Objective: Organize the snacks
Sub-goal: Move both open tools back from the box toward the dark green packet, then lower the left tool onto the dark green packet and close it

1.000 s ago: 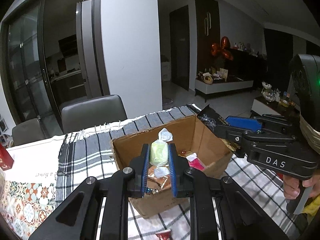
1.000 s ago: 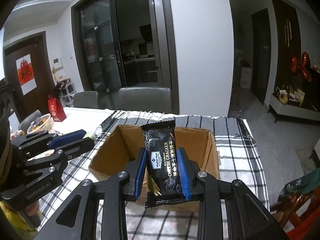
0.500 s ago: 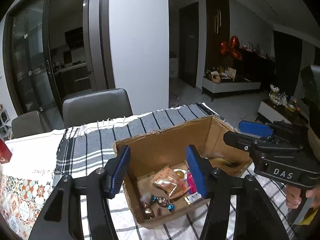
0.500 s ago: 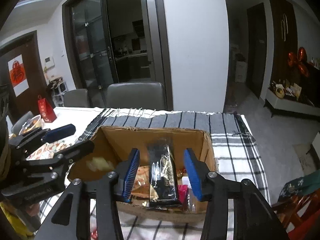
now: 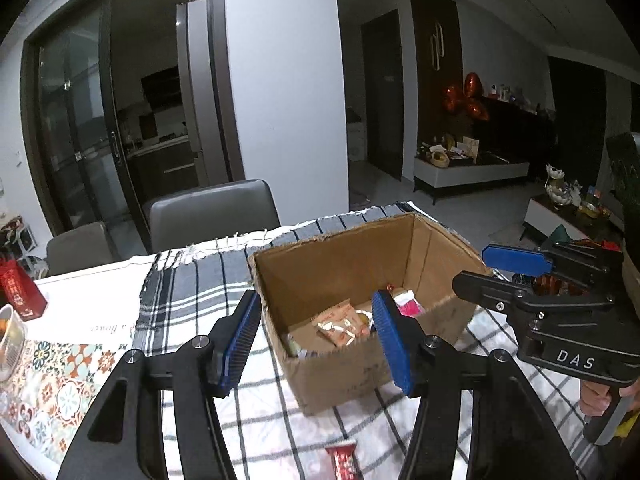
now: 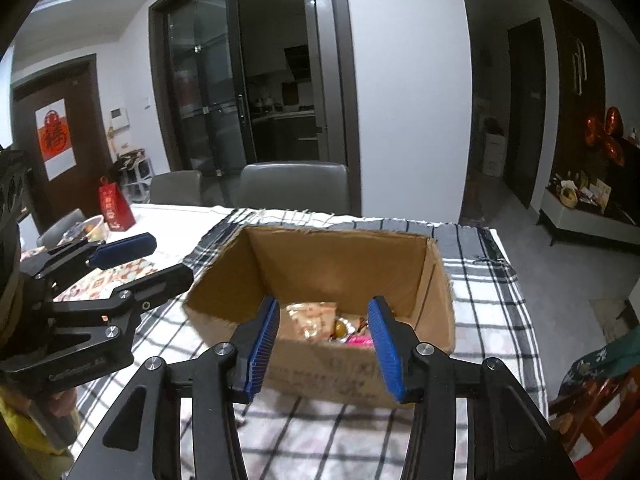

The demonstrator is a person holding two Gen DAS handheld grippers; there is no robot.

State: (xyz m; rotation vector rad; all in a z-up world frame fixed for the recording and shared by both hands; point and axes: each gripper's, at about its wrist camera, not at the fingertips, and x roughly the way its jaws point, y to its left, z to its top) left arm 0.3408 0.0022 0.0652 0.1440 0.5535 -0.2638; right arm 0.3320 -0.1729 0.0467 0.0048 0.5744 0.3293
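Both claws, left claw (image 5: 316,340) and right claw (image 6: 323,344), hang spread and empty over our cardboard box (image 6: 436,280), so next we fetch the red wrapped snack (image 5: 341,453) at the bench's near edge.

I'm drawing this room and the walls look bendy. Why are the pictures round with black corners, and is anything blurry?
Left wrist view: a fisheye lens curves the door frames and leaves black corners; the cardboard box looks sharp, and the dim room behind looks grainy. Right wrist view: same round bending; the box and checked cloth are clear, and the glass doors show small light reflections.
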